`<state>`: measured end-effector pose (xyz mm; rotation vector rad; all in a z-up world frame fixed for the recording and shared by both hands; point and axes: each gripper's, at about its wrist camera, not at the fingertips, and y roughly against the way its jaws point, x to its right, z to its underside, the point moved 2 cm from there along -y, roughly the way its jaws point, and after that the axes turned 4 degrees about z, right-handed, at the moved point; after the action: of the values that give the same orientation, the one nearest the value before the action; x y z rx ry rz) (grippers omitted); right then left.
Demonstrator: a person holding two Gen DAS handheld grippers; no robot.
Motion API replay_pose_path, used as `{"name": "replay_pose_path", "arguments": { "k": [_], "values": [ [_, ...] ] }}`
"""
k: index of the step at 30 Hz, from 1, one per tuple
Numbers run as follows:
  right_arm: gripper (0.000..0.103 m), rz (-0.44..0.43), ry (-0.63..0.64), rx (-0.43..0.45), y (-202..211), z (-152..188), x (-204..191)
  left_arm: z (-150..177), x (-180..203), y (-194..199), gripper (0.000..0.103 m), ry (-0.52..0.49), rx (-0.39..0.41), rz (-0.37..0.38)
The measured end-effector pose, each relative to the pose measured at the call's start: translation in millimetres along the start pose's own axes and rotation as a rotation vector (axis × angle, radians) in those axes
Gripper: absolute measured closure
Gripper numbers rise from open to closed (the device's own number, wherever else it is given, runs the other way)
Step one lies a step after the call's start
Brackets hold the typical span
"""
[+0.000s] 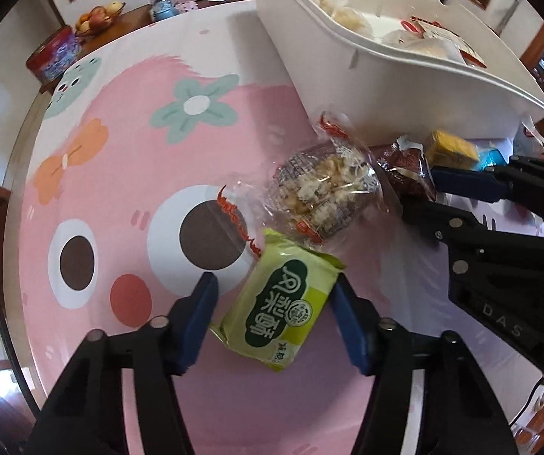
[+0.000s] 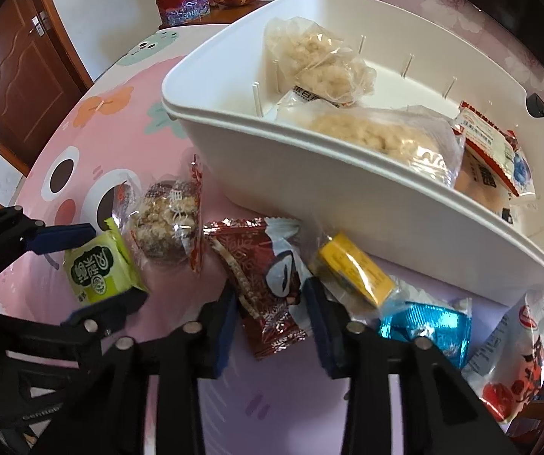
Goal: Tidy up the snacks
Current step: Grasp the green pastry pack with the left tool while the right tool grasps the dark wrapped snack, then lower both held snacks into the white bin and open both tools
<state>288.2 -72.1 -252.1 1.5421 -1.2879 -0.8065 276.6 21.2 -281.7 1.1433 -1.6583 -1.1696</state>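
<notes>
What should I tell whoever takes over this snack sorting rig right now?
Left tool: open, jaws either side of the green snack pack lying on the table; no grip yet.
Right tool: open, straddling the red foil packet, also not gripped.
Still loose on the pink tablecloth: the clear-wrapped rice cracker, yellow pack, blue foil pack and a white-and-red bag.
Done: several puffed-rice bags and two printed packs already sit in the white bin.
Left: close on green and red, bin them, then the rest.
</notes>
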Motion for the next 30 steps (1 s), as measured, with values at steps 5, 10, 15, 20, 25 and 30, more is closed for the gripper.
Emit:
{"name": "replay_pose_path", "arguments": {
  "k": [5,10,15,20,25,30],
  "values": [
    [0.077,0.007,0.013,0.01,2,-2,-2,-3,-4,3,0.067,0.037,0.005,0.006],
    [0.085,0.001,0.025,0.019,8,-1,-5,5,-7,6,0.067,0.065,0.006,0.017],
    [0.088,-0.02,0.021,0.023,16,0,-7,4,-13,8,0.067,0.073,0.021,0.022],
    [0.088,-0.031,0.02,0.032,27,4,-11,10,-10,19,0.067,0.08,0.037,0.022],
    [0.089,-0.048,0.012,0.044,43,9,-12,13,-12,32,0.067,0.089,0.06,0.018],
    [0.089,-0.063,0.001,0.054,60,18,-10,20,-3,53,0.067,0.093,0.085,0.012]
  ]
}}
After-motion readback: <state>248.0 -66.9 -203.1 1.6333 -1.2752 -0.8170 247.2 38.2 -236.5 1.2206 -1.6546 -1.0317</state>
